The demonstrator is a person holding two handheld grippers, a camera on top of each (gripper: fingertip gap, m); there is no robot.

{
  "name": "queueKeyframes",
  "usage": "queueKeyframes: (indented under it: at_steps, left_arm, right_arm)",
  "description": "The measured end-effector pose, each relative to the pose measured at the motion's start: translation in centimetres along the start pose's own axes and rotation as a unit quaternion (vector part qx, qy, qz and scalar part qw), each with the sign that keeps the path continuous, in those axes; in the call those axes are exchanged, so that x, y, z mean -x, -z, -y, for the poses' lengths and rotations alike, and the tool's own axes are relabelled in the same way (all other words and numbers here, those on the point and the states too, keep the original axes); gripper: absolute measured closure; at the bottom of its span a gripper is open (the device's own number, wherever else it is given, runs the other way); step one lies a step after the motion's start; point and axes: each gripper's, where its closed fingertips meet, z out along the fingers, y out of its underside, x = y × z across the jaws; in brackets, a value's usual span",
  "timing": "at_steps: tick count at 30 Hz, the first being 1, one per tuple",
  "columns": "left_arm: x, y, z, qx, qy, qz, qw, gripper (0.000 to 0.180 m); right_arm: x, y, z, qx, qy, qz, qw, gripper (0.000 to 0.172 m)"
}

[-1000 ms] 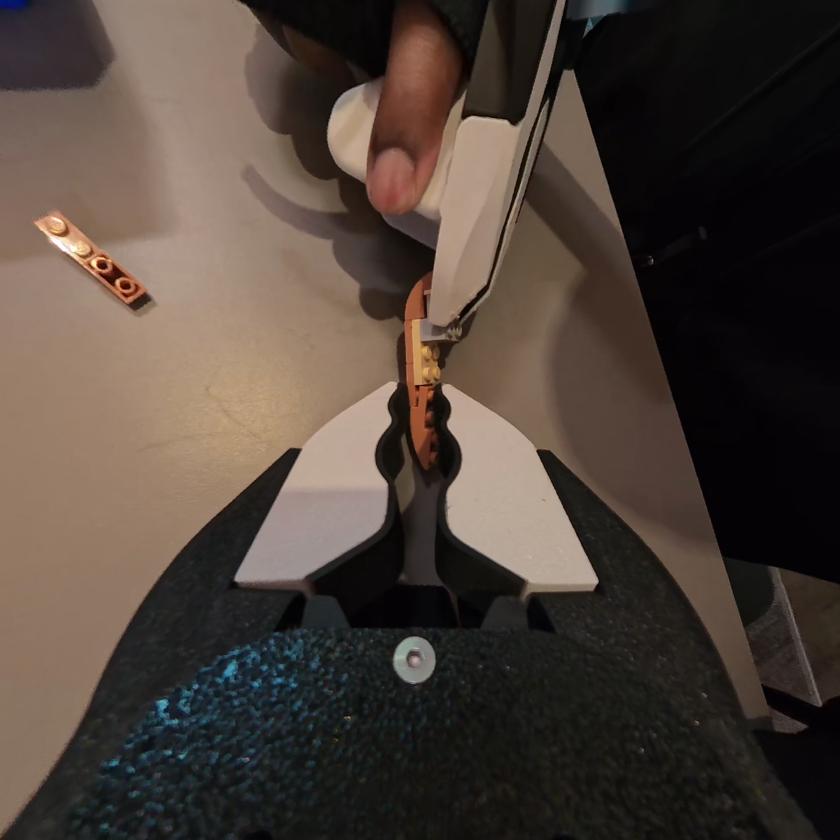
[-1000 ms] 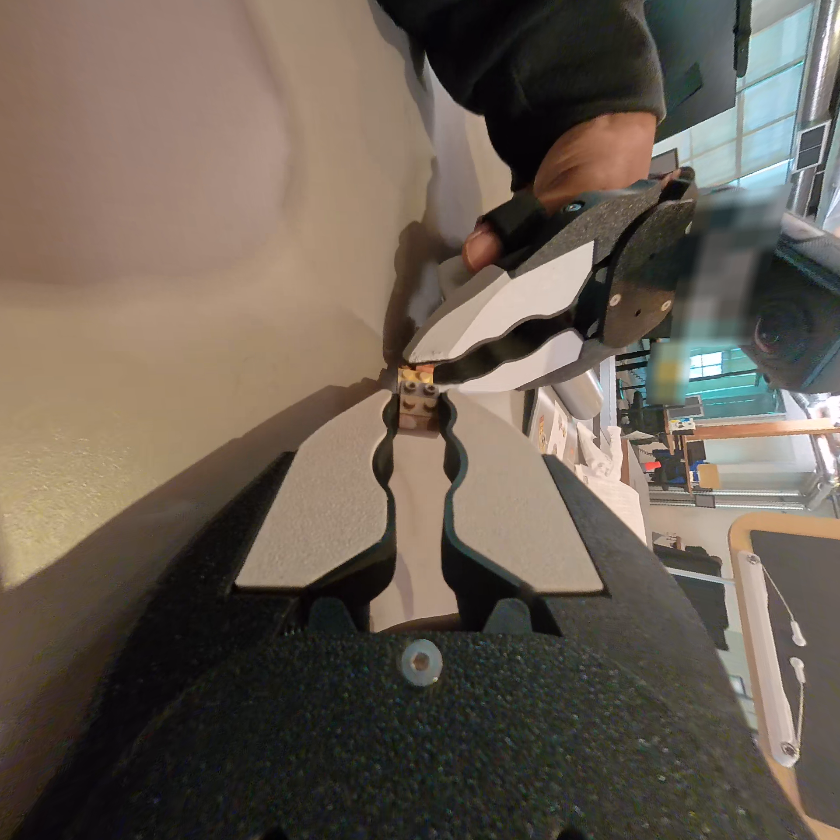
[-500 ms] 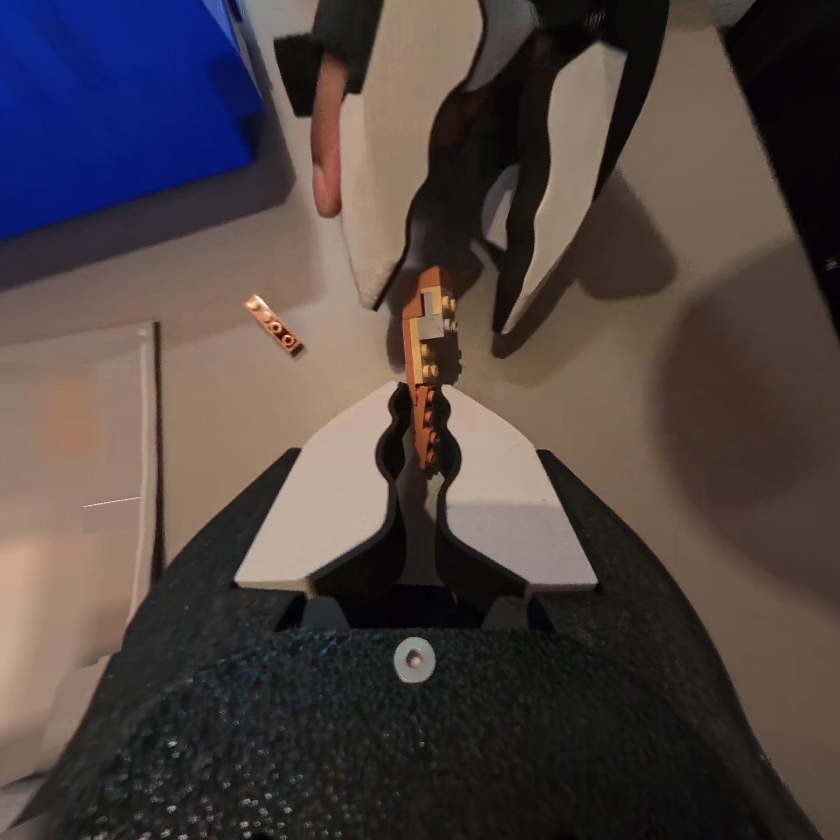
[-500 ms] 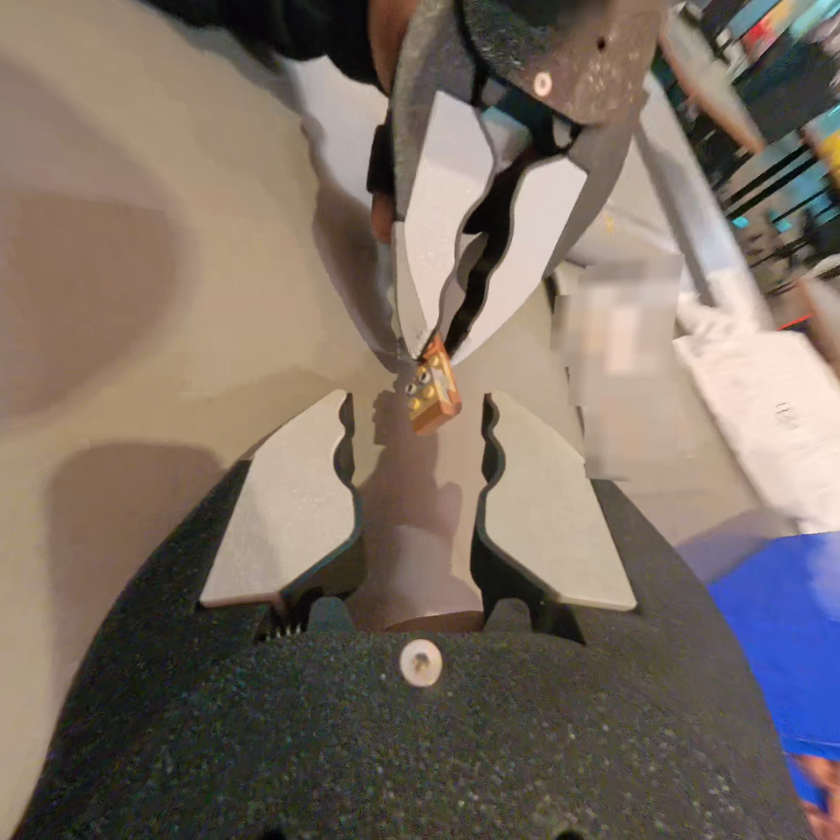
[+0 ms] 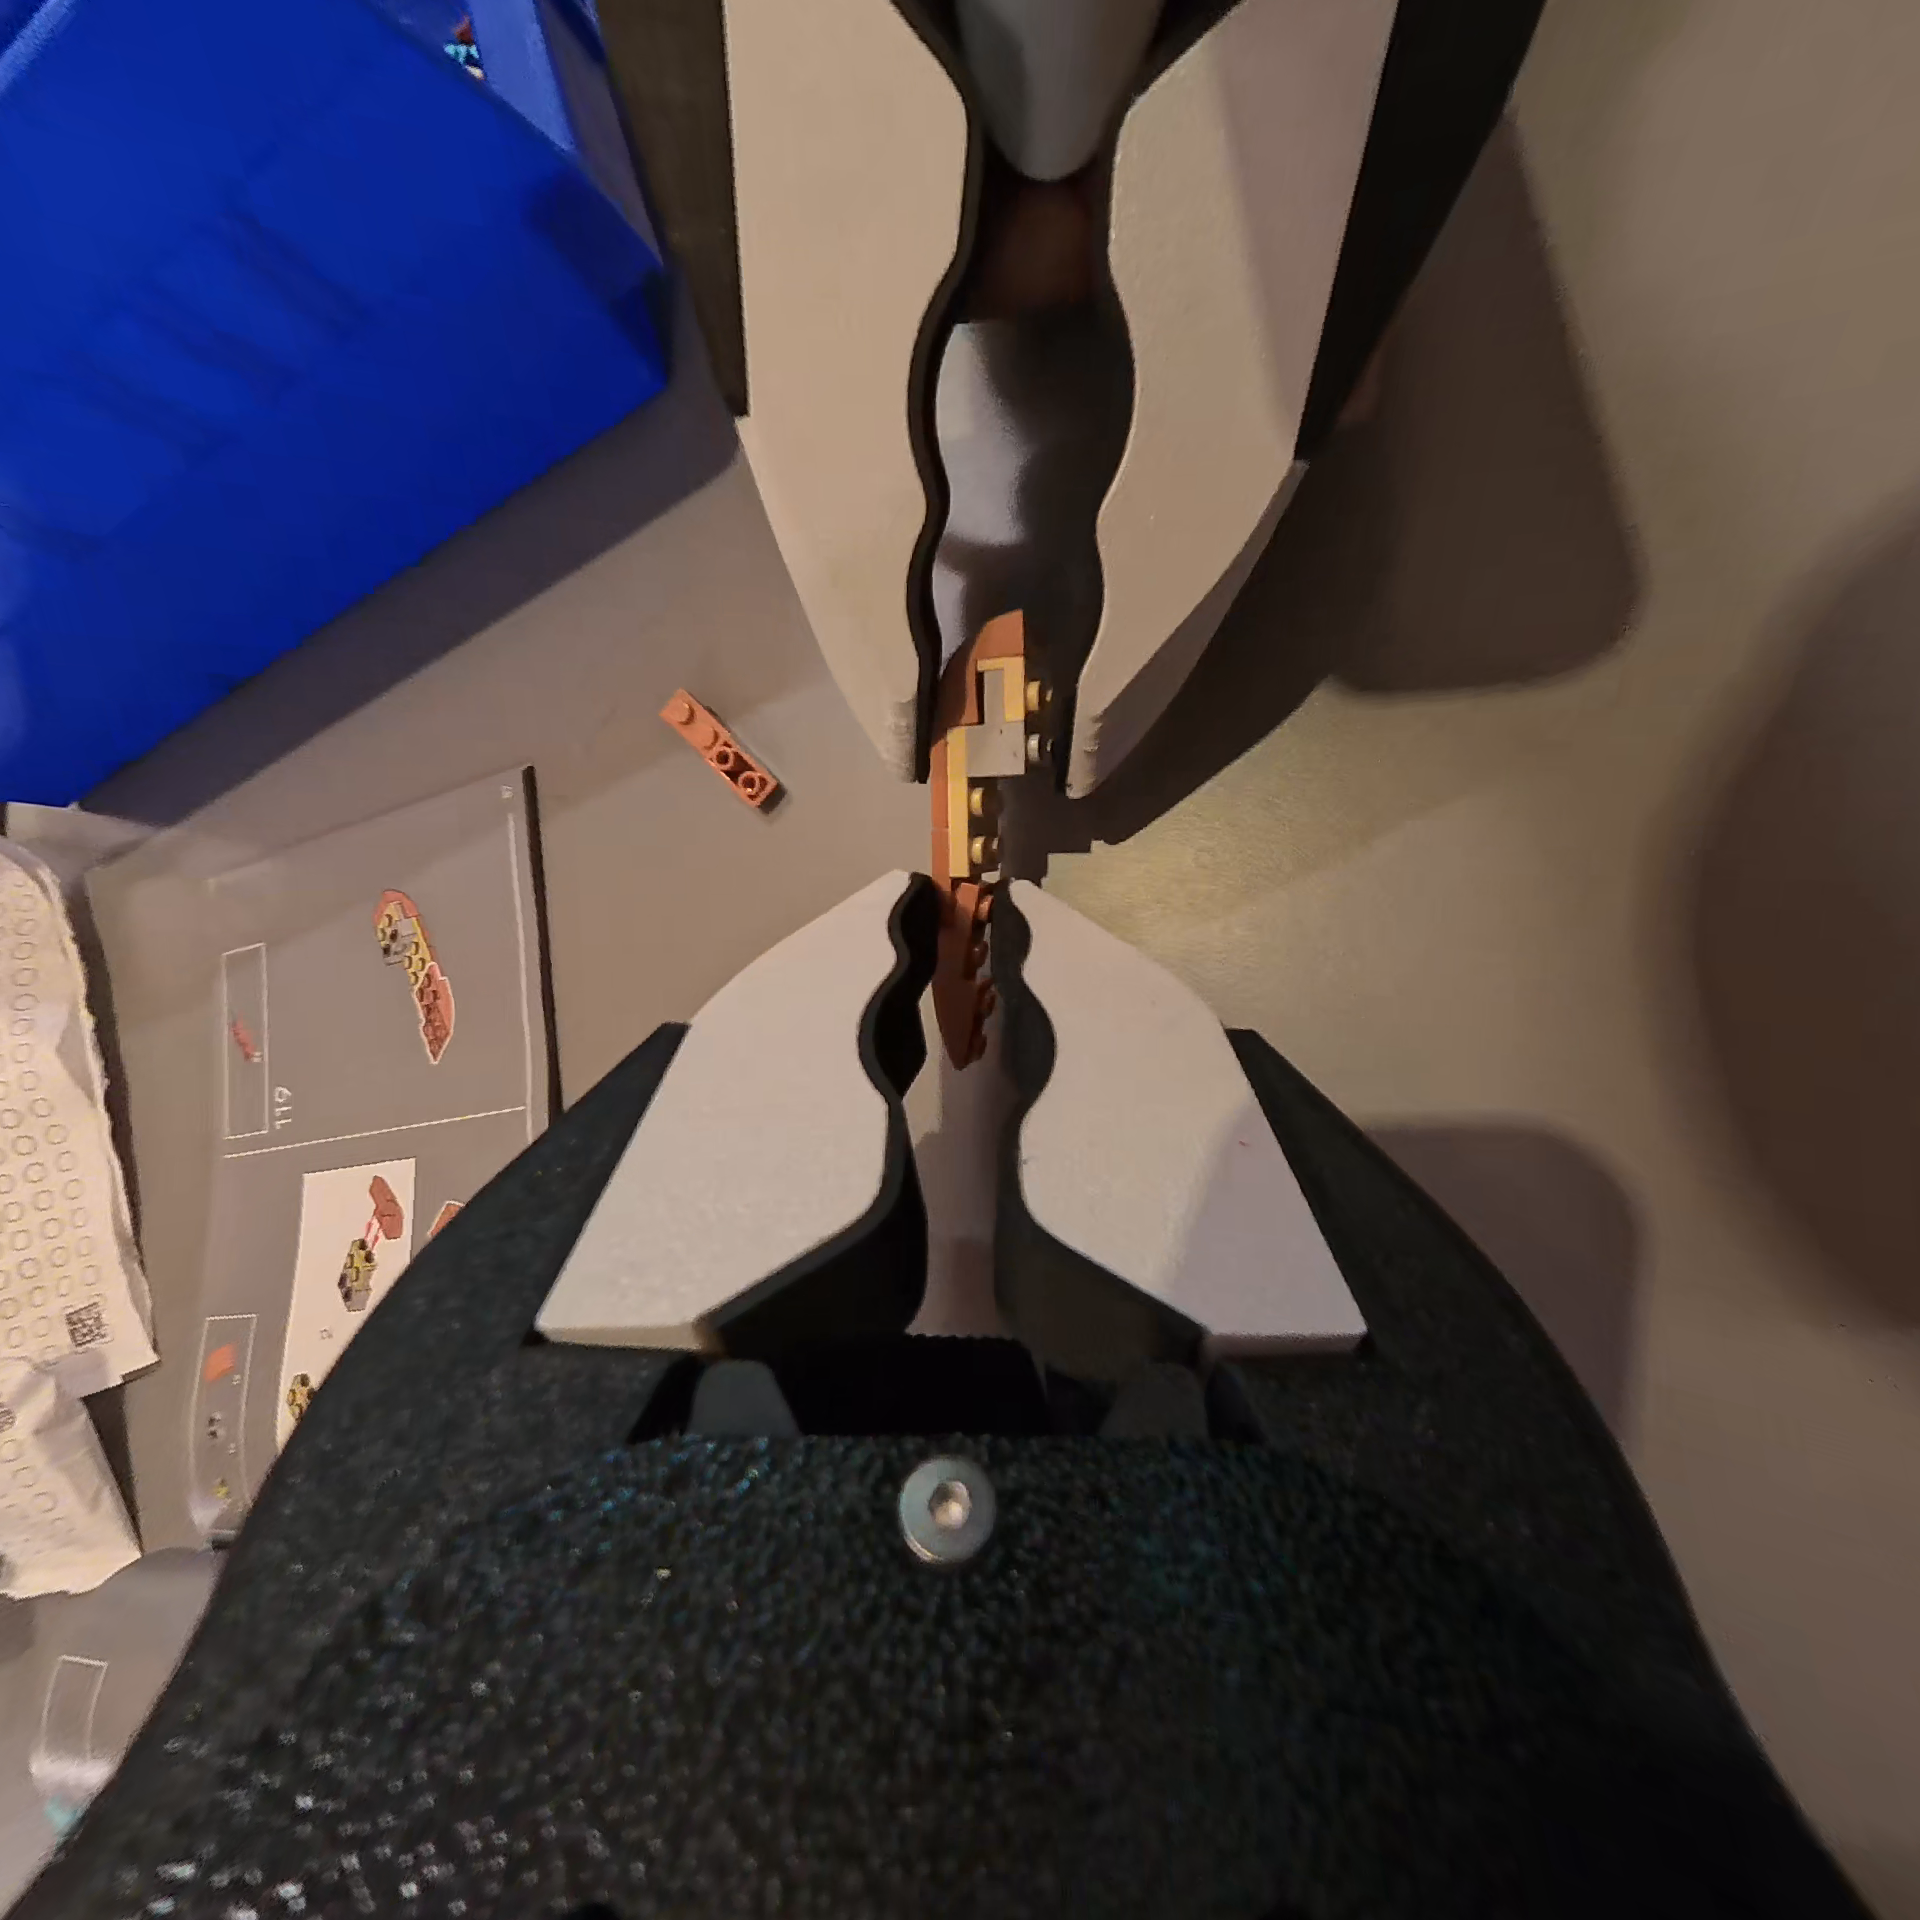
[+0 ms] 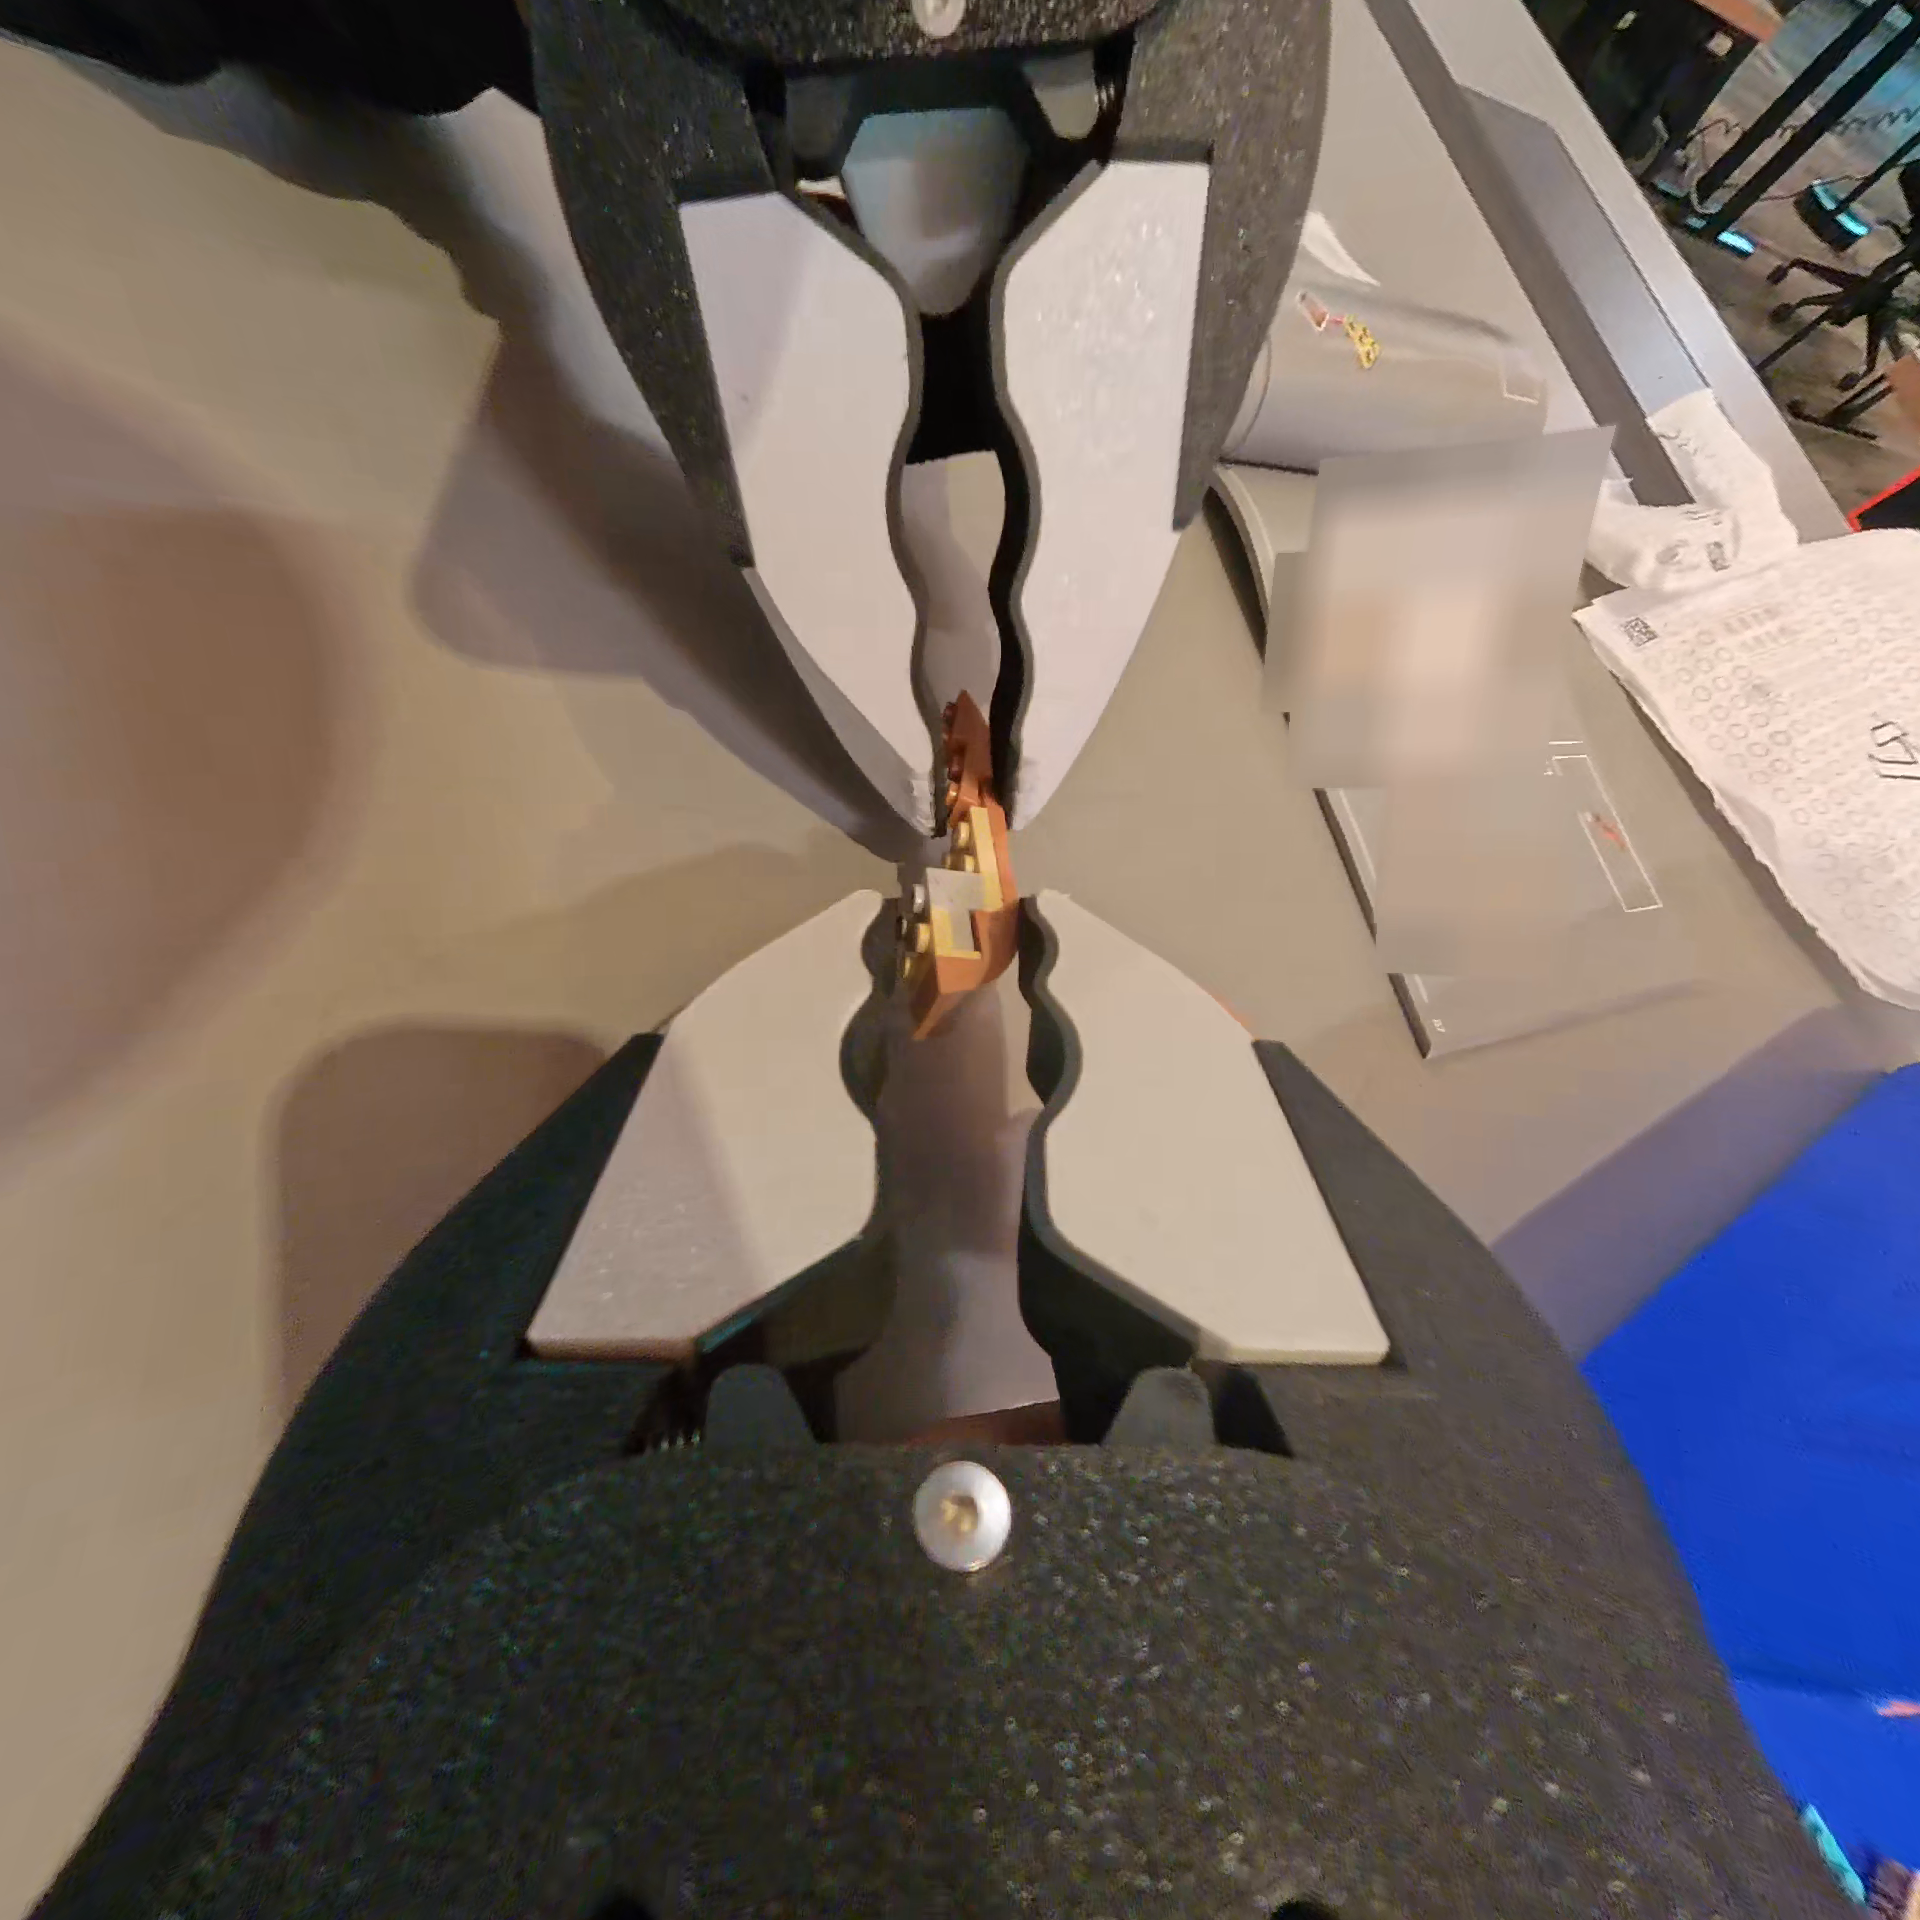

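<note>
Brown plastic, studded and thin: a small brick build point(image 5: 971, 831) hangs in the air between the two grippers, above the grey table point(image 5: 1455, 935). The left gripper point(image 5: 961, 904) pinches its narrow brown end, both pads pressed on the plate. The right gripper point(image 6: 956, 935) faces it from the far side and has closed round the thicker end, where tan and grey bricks sit; its pads point(image 6: 1049, 966) look to be touching there.

The build looks light and stiff, but its pressed joints would likely pop apart under twisting. The flat faces of the plate are the safest hold, not the studs.

Left of the jaws a loose brown plate point(image 5: 719, 750) lies on the table. Nearer left is an instruction booklet point(image 5: 364, 987), with a blue bin point(image 5: 260, 364) at far left.
</note>
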Motion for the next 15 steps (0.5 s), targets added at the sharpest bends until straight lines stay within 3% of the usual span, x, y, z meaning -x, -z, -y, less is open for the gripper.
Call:
queueKeyframes:
  at_steps: [11,15]
  left_arm:
    - [0.9,-0.6,0.2,0.011,0.010,0.058,0.998,0.171]
    - [0.5,-1.1,0.0,0.009,0.019,0.039,0.999,0.171]
  right_arm:
    - [-1.0,0.3,0.0,-0.006,-0.008,-0.030,1.000,0.152]
    - [-0.7,0.0,-0.4,0.006,0.000,-0.023,1.000,0.152]
